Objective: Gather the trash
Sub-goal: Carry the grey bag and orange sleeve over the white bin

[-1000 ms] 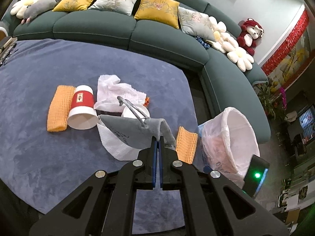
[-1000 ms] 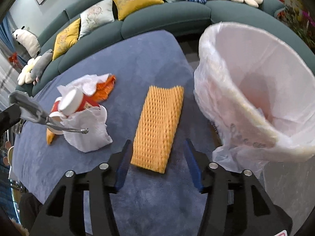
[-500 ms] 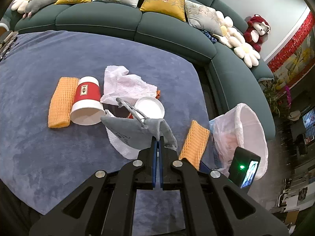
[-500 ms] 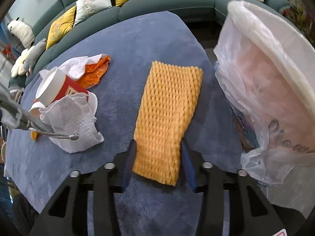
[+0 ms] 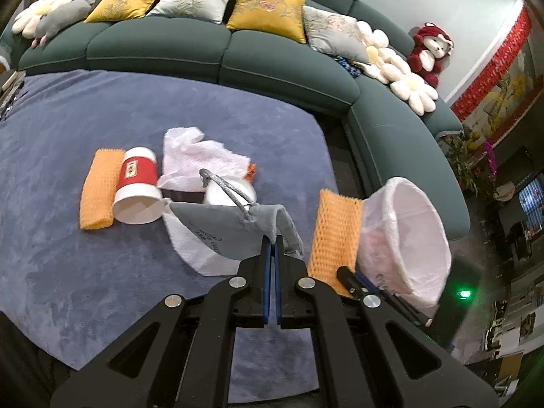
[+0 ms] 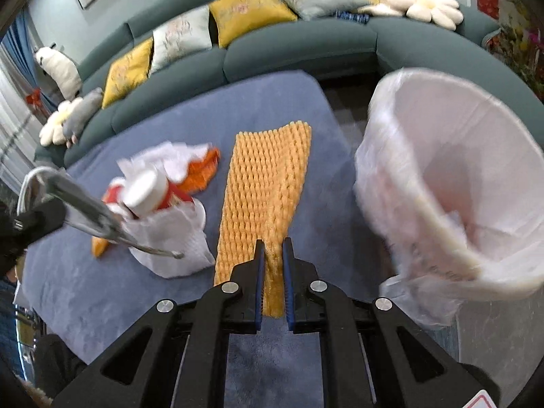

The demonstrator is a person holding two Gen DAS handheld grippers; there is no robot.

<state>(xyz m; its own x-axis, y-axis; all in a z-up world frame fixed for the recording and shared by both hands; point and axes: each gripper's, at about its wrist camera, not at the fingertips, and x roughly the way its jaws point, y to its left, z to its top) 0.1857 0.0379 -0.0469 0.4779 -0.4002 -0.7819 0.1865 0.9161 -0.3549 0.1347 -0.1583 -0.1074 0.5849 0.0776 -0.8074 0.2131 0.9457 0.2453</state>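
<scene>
My left gripper (image 5: pixel 272 243) is shut on the edge of a grey drawstring pouch (image 5: pixel 231 227), held just above the blue-grey table (image 5: pixel 85 272). My right gripper (image 6: pixel 273 250) has its jaws closing, pinching the near end of an orange foam net (image 6: pixel 265 197). In the left wrist view that foam net (image 5: pixel 335 234) stands raised at its near end, beside the bin. The bin with a white liner (image 6: pixel 459 176) is at the table's right edge, close to the right gripper; it also shows as the bin (image 5: pixel 408 238) in the left wrist view.
On the table lie a red-and-white paper cup (image 5: pixel 137 187), a second orange foam net (image 5: pixel 98 193), crumpled white tissue (image 5: pixel 197 163), a white lid (image 5: pixel 231 190), a white napkin (image 5: pixel 197 255) and an orange wrapper (image 5: pixel 251 170). A green sofa (image 5: pixel 204 51) curves behind.
The right gripper's jaws have come together on the foam net's near end and raised it off the table. The left gripper keeps its hold on the pouch.
</scene>
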